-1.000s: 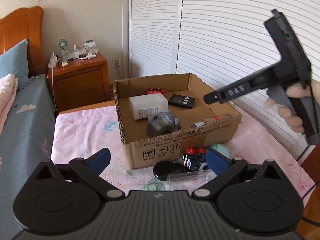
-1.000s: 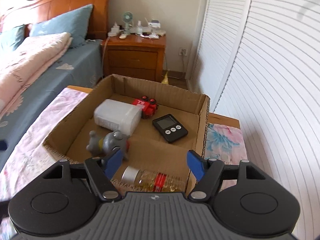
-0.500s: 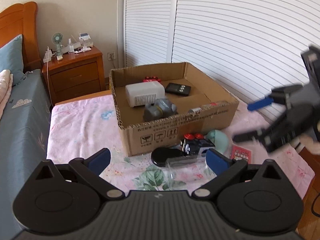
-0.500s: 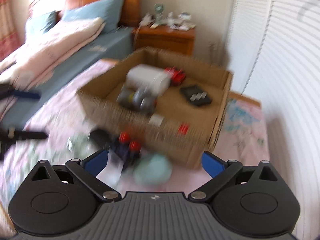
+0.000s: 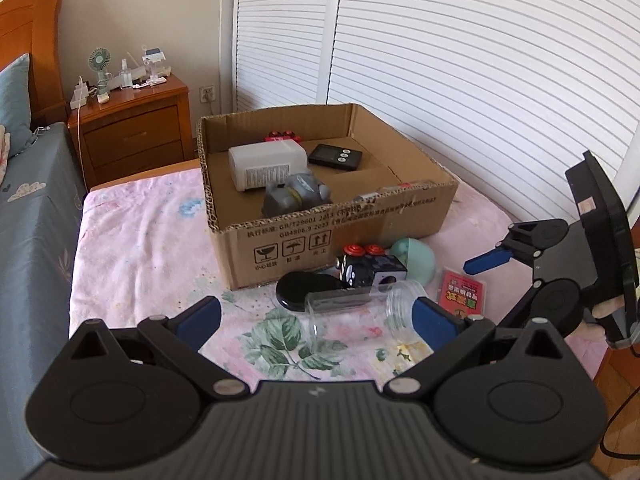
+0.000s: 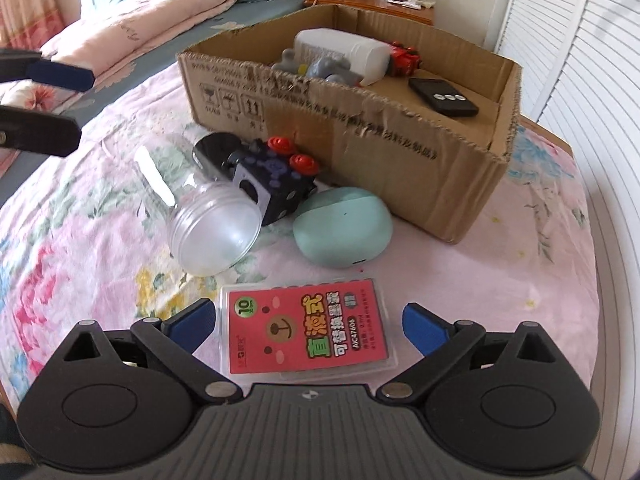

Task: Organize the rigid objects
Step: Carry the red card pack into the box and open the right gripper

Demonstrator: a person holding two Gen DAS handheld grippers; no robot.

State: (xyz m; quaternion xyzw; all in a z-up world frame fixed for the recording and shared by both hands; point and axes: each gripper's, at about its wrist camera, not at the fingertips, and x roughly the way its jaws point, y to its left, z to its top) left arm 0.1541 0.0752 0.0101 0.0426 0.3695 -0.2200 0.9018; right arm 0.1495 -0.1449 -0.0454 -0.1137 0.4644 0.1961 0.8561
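Note:
A cardboard box (image 5: 344,232) (image 6: 420,168) stands on the pink floral cloth. It holds a white container (image 5: 266,163), a grey toy (image 5: 296,196), a red toy car (image 6: 404,54), a black timer (image 6: 443,97) and a bottle (image 5: 384,194). In front of it lie a clear jar (image 6: 212,226) (image 5: 360,308), a black cube toy (image 6: 276,180), a black lid (image 5: 306,290), a mint case (image 6: 342,226) and a red card pack (image 6: 306,334) (image 5: 462,294). My right gripper (image 6: 308,320) is open, low over the card pack. My left gripper (image 5: 316,316) is open and empty near the jar.
A wooden nightstand (image 5: 128,128) with a small fan stands at the back. A bed with a blue sheet (image 5: 32,216) and pink quilt (image 6: 140,20) runs along the left. White louvred doors (image 5: 460,60) are on the right. The table's edge drops off at the right front.
My right gripper has swung out of the box, down to the table front, and opened wider over the red card pack. The left gripper has drawn back a little.

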